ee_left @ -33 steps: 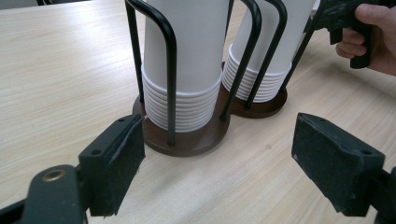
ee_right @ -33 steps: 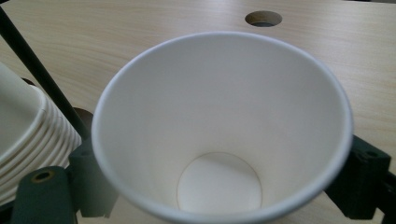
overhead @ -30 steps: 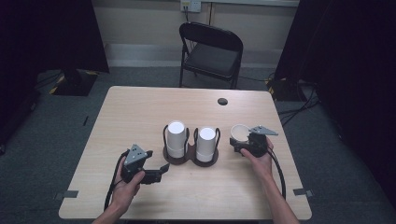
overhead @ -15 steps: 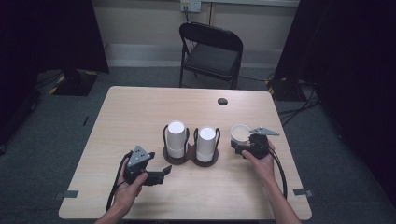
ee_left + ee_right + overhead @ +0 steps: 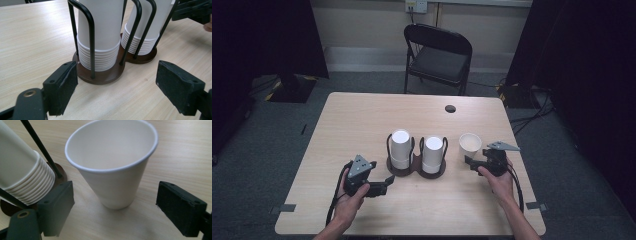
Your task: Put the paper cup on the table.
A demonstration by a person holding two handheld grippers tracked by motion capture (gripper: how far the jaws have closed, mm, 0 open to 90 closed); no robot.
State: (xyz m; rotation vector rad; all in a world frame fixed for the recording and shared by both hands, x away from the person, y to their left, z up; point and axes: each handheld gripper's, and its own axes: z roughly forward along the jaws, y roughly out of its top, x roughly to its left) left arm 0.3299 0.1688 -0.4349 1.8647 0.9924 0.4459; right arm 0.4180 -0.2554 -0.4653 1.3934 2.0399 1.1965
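Both tools gape open: right tool [image 5: 474, 161] low beside upright cup [image 5: 470, 145], left tool [image 5: 384, 184] facing cup holder [image 5: 414, 169].

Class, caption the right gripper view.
Open right gripper faces an upright paper cup beside stacked cups.

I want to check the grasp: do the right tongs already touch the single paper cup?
No. In the right gripper view the single paper cup stands upright between the open right tongs, with table visible on both sides of it.
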